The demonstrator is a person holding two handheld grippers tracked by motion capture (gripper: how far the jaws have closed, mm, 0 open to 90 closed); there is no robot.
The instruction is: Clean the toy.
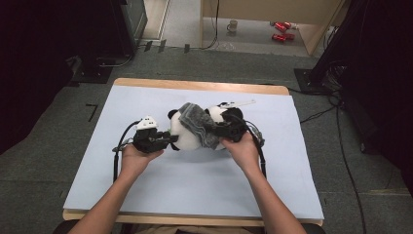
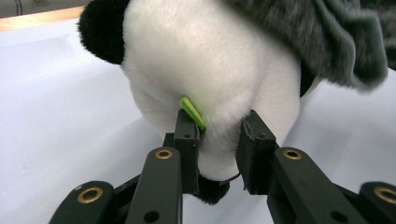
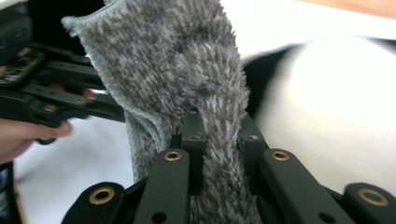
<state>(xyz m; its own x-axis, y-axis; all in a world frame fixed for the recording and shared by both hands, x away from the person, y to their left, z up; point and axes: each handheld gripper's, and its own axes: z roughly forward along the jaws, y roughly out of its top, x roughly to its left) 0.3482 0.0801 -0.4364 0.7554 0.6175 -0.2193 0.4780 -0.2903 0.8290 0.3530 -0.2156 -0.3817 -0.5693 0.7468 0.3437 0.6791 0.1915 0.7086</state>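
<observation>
A black-and-white panda plush (image 1: 187,135) lies in the middle of the white sheet (image 1: 160,185). A grey fuzzy cloth (image 1: 196,119) is draped across its body. My left gripper (image 1: 170,139) meets the plush from the left. In the left gripper view it (image 2: 219,140) is shut on a fold of the white plush body (image 2: 210,60), with a small green tag (image 2: 192,112) at the left jaw. My right gripper (image 1: 219,130) comes in from the right. Its own view shows it (image 3: 219,135) shut on the grey cloth (image 3: 177,60), which rises between the jaws.
The sheet covers a wooden table (image 1: 195,85) with bare room in front and at both sides. In the right gripper view, the other gripper (image 3: 51,100) and a hand (image 3: 28,133) are behind the cloth. On the floor beyond are a mug (image 1: 233,25) and red cans (image 1: 282,30).
</observation>
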